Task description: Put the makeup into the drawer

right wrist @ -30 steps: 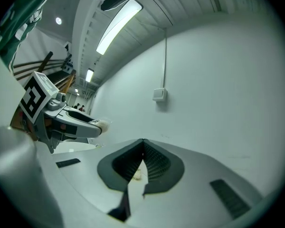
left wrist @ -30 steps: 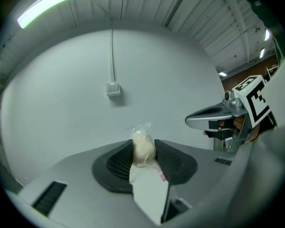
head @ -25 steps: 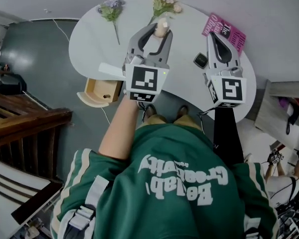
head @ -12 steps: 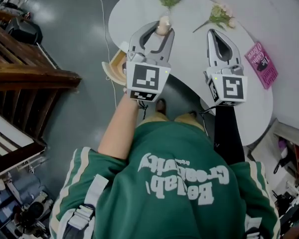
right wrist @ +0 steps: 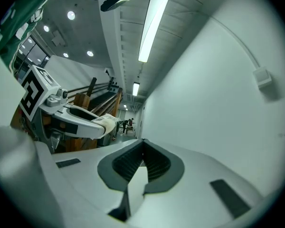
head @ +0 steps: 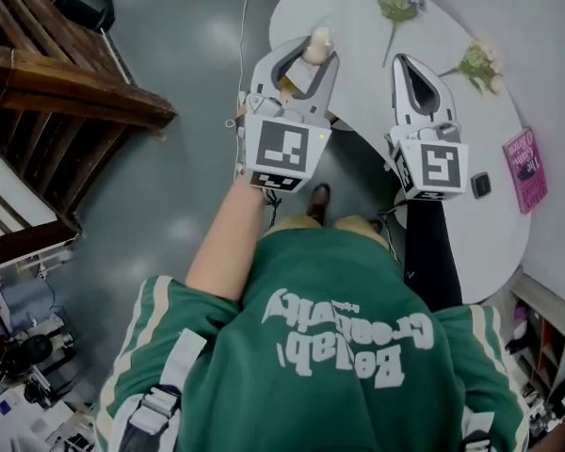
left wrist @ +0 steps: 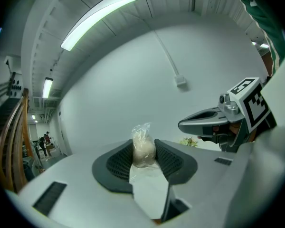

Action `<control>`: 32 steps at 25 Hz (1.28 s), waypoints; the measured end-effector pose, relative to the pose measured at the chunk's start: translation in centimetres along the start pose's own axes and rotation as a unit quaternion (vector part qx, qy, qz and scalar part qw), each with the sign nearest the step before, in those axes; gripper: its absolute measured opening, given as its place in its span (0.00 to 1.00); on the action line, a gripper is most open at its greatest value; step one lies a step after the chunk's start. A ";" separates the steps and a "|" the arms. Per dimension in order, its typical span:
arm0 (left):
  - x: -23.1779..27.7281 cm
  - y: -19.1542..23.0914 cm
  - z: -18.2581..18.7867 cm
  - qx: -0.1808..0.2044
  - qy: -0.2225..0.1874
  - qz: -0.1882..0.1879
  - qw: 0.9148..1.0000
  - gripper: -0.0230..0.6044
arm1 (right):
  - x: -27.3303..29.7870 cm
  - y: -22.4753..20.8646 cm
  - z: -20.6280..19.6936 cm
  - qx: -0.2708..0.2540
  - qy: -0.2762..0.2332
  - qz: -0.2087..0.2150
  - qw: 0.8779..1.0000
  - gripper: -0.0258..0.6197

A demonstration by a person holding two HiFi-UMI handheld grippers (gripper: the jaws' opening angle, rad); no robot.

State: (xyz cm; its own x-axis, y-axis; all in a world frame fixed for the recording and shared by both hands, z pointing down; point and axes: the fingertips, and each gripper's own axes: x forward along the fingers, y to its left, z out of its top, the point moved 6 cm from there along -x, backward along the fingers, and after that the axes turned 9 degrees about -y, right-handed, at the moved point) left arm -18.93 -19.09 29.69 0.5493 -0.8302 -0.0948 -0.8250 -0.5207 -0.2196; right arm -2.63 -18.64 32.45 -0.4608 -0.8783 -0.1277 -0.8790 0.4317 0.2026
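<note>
Jaws of the left gripper (head: 304, 64) grasp a plastic-wrapped makeup sponge (left wrist: 144, 150), held in the air at the edge of the white surface (head: 358, 26). Those of the right gripper (right wrist: 143, 159) are clenched on nothing. The sponge is picked up but not stowed. No view clearly shows the drawer.

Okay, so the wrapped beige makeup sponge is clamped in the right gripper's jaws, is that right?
Not quite. The wrapped beige makeup sponge is clamped in the left gripper, not the right one. The left gripper view shows its jaws pressed on the sponge's two sides. The right gripper has its jaws together with nothing between them.
</note>
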 end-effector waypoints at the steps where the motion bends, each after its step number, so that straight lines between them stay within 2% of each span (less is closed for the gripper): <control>1: -0.3 0.5 -0.6 -0.001 0.006 0.002 1.000 0.28 | 0.4 0.6 -0.1 0.000 0.001 0.004 1.000 0.05; 4: -1.3 1.4 -3.0 -0.003 0.033 0.005 0.999 0.28 | 1.0 1.8 -0.3 -0.002 0.007 0.014 1.000 0.05; 7: -2.0 2.2 -7.3 -0.008 0.080 0.005 0.997 0.28 | 1.2 2.3 -0.6 -0.002 0.012 0.016 1.000 0.05; 11: -3.1 3.2 -14.5 -0.016 0.163 0.001 0.987 0.28 | 1.4 2.8 -1.0 -0.003 0.020 0.015 1.000 0.05; 17: -4.9 2.7 -23.5 -0.041 0.277 -0.009 0.960 0.29 | 1.4 2.6 -1.2 -0.005 0.025 0.009 1.000 0.05; 22: -6.9 2.1 -29.6 -0.039 0.369 -0.016 0.929 0.31 | 1.3 2.4 -1.3 -0.007 0.028 0.005 1.000 0.05; 24: -7.5 1.9 -30.8 -0.041 0.388 -0.015 0.921 0.31 | 1.1 2.2 -1.3 -0.007 0.029 0.004 1.000 0.05; 26: -7.7 1.9 -31.1 -0.043 0.394 -0.016 0.918 0.32 | 1.1 2.0 -1.4 -0.007 0.030 0.003 1.000 0.05; 32: -7.6 2.6 -31.0 -0.032 0.383 0.000 0.923 0.37 | 1.3 2.2 -1.3 -0.009 0.031 0.005 0.999 0.05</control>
State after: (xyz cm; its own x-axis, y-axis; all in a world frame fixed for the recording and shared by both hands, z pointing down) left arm -29.42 -20.31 59.97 0.3146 -0.7139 0.6256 -0.8443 -0.5117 -0.1593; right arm -4.96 -19.10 34.00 -0.4598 -0.8856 -0.0658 -0.8721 0.4363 0.2214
